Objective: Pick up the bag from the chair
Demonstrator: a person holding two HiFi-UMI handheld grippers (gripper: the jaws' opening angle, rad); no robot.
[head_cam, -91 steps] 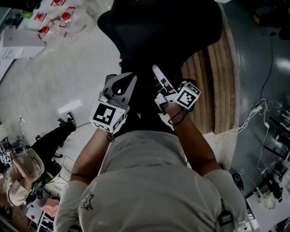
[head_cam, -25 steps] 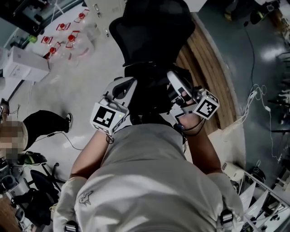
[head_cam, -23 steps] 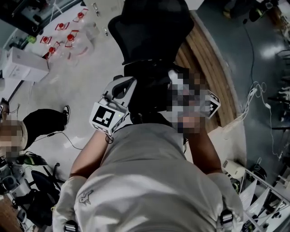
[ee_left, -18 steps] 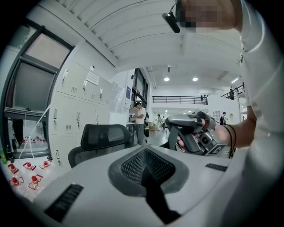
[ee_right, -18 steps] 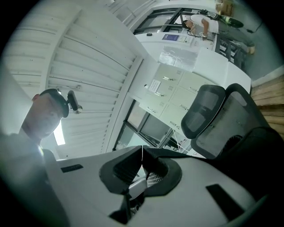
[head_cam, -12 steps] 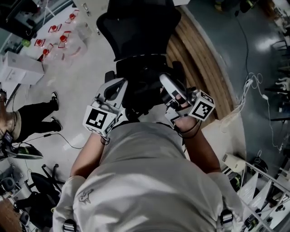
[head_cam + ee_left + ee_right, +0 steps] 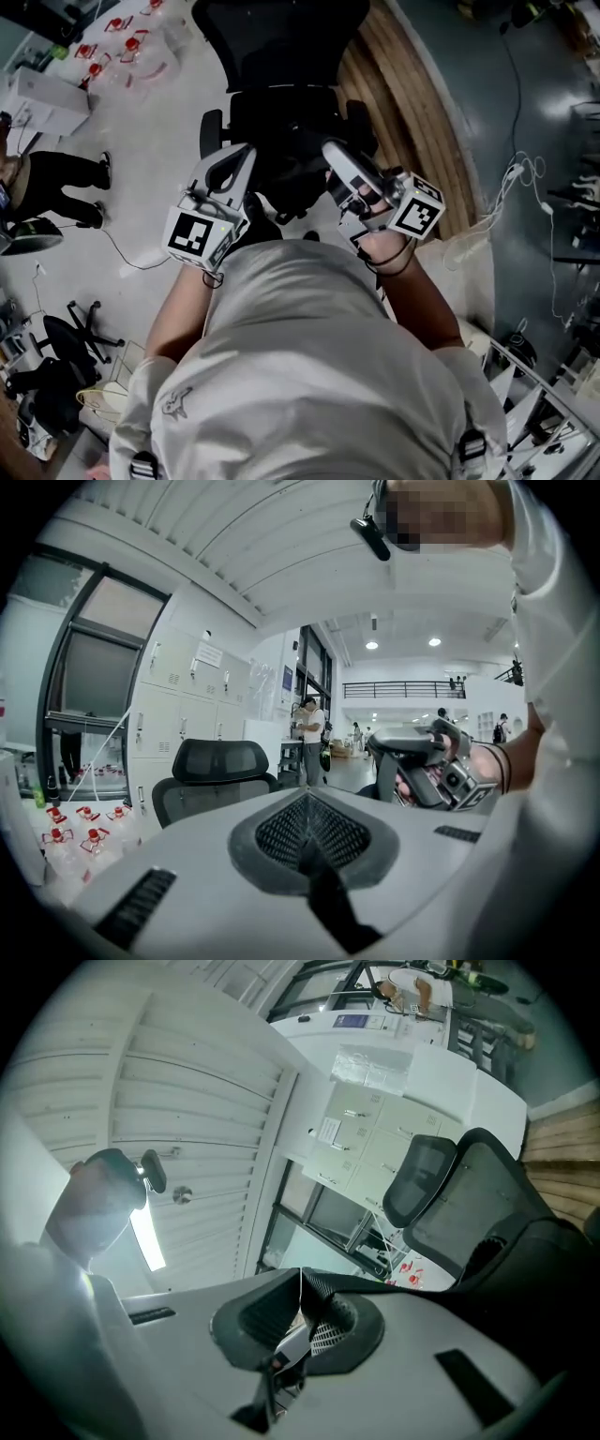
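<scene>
The right gripper (image 7: 302,1279) has its jaws pressed together on a thin black strap (image 7: 391,1290). The strap leaves the jaw tips and runs off to the right, along the upper edge of the dark ribbed pads, into the black bag (image 7: 555,1252), which fills the lower right of that view as a soft, dark mass. From above, the right gripper (image 7: 331,150) points away from the person with its checkered marker cube on the near end. The bag (image 7: 286,183) hangs just beside it, between the two grippers and close in front of the person's chest. The bag is matt black, and its outline is hard to separate from the chair behind it.

The left gripper (image 7: 305,799) also has its jaws together, pale grey shells meeting at a mesh-textured black tip, with nothing visible between them. In the head view this gripper (image 7: 236,159) sits at the bag's left edge; whether it touches the bag cannot be made out.

Beyond both grippers stands the office chair (image 7: 281,37), black with a mesh back, a headrest and armrests, its seat near the bag's far side. It rests on a pale, smooth floor (image 7: 150,122) beside a curved band of wooden planks (image 7: 417,112).
</scene>
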